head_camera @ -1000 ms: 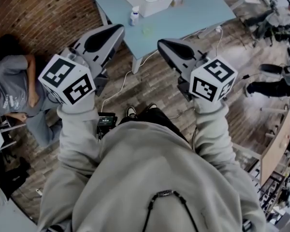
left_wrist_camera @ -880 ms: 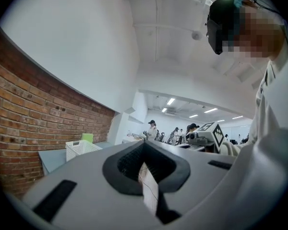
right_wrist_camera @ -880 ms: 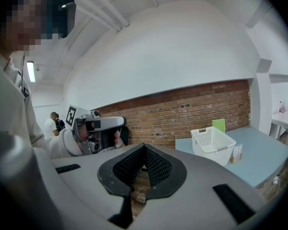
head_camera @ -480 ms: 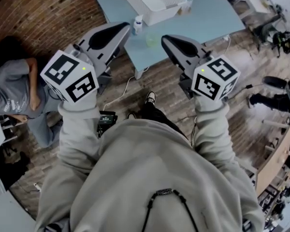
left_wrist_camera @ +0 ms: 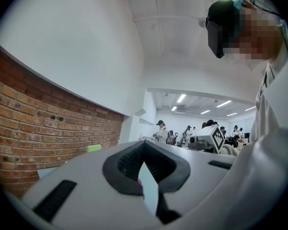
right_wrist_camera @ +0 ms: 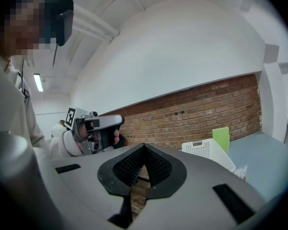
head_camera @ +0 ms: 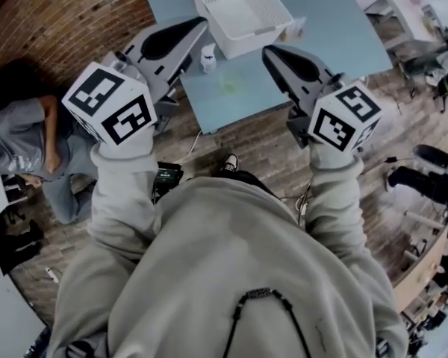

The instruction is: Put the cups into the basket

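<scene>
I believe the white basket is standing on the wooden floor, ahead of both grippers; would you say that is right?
Not quite: the white basket stands on the light-blue table, not on the wooden floor. The head view shows it there, ahead of the left gripper and the right gripper.

We find bare tabletop open to the right of the basket and along the near edge. A small bottle beside the basket's near left corner narrows that approach. A seated person blocks the floor to the left.
</scene>
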A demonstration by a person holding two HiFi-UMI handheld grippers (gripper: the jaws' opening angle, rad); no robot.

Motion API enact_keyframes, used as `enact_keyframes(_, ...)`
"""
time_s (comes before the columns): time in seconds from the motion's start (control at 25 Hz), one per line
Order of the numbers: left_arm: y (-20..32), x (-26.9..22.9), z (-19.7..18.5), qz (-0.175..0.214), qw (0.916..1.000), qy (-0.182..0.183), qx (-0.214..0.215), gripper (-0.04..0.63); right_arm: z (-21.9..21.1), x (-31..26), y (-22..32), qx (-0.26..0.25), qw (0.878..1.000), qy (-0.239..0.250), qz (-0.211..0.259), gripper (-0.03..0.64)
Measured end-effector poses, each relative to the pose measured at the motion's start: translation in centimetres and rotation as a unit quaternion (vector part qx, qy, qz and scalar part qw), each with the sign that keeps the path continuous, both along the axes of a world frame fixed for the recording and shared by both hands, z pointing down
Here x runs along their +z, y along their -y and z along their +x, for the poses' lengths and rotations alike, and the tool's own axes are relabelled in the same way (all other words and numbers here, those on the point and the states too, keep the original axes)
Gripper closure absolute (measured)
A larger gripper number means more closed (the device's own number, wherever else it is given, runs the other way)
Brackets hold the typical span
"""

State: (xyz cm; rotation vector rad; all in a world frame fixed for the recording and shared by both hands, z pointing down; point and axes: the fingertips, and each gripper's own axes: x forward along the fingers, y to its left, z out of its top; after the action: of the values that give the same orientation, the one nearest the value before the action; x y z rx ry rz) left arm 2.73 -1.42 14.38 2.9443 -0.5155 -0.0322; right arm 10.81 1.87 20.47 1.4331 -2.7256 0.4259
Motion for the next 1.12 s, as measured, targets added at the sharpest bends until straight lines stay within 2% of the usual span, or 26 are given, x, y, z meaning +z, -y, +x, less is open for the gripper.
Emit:
enact_keyframes(0.28,1.7,1.9,1.2,-0.019,0.999,0.031,-0.025,0.6,0.4,2.4,2.3,-0.039,0.999,0.029,-0.019,0.606)
enact_keyframes(0.6,5.7,1.9,0.2,-0.021,0.9988,0.026,-0.036,0.6,-0.8,2.8,6.2,-0.054,0.998,0.026,-0.024,0.606)
enact_keyframes(1.0,12.8,0.3,-2.4,-0.018,0.9998,-0.006,-0.006,0.6,-3.4,0.7,12.7,-0.033,0.999,-0.015,-0.021,0.606)
enact_keyframes(1.12,13.8,0.8,-2.8,-0.019,0.9995,0.005,0.026,0.6,-4.1,0.5,13.6,-0.028,0.999,-0.03,-0.023,0.606)
